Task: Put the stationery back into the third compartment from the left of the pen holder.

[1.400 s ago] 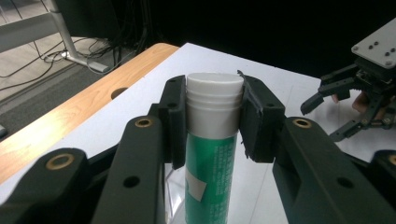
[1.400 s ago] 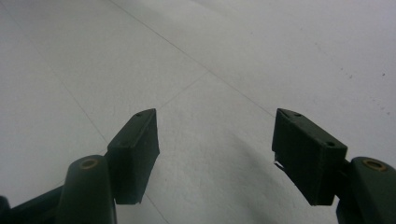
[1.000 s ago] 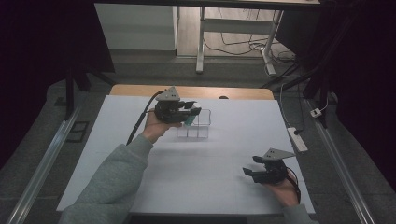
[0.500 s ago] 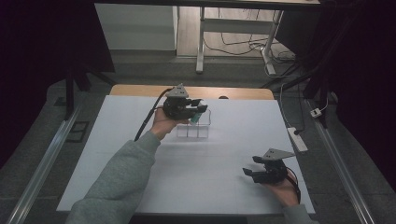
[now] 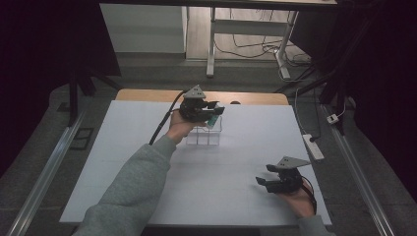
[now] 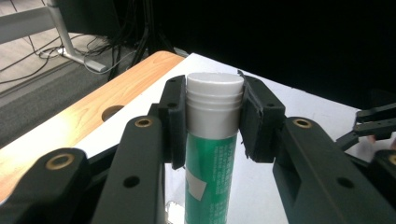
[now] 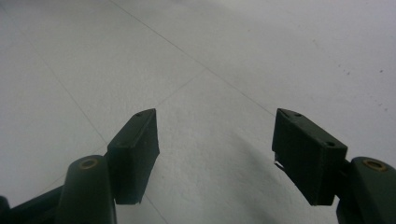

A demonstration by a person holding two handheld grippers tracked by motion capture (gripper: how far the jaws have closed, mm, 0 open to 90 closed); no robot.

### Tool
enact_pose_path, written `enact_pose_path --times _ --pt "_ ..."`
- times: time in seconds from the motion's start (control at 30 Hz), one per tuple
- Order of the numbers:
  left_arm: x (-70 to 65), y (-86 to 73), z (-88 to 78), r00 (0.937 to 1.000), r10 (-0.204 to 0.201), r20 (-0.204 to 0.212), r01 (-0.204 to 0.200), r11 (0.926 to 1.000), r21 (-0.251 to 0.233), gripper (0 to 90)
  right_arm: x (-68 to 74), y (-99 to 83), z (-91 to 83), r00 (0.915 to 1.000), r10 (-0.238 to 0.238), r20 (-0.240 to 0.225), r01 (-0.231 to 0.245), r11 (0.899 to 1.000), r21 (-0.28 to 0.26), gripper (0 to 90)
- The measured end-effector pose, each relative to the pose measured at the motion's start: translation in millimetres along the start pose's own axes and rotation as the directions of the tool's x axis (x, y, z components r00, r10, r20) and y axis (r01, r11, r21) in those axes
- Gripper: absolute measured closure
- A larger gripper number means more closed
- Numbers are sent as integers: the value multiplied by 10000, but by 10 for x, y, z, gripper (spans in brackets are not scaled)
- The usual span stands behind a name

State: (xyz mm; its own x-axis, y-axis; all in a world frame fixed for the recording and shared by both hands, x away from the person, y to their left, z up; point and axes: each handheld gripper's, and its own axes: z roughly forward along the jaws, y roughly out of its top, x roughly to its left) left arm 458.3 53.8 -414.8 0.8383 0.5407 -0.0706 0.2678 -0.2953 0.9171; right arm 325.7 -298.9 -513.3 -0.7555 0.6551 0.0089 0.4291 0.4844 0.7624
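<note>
One green glue stick (image 6: 212,154) is already gripped by its white cap in the left tool (image 5: 212,112), held above the clear compartment rack (image 5: 205,135) at the far middle of the table (image 5: 147,196); the pick-up looks done, the lowering into a compartment is left; the right tool (image 5: 268,175) rests near the table's front edge, wide and holding nothing.

White table (image 5: 147,162) w/ clear organizer (image 5: 204,137).
</note>
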Motion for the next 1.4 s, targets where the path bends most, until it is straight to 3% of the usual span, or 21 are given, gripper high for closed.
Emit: enact_pose_path --times 0.2,0.53,0.67,1.03,1.4 --pt "54 -45 119 9998 -194 28 193 9997 132 639 -13 -10 4 10000 14 10 -15 10000 32 309" --pt "51 -57 164 9999 -100 88 98 9997 242 624 -16 -16 9 10000 -31 25 30 9999 103 309" --pt "46 -53 122 9999 -159 67 156 9988 455 467 -12 -17 12 10000 -3 15 3 9999 105 309" --pt "15 -193 -176 10000 -46 66 40 9957 928 412 -15 -16 4 10000 -26 20 26 10000 59 309" --pt "-116 -429 -667 9965 500 -673 -396 9883 1475 395 -3 -17 -16 10000 51 30 -51 10000 -38 309"
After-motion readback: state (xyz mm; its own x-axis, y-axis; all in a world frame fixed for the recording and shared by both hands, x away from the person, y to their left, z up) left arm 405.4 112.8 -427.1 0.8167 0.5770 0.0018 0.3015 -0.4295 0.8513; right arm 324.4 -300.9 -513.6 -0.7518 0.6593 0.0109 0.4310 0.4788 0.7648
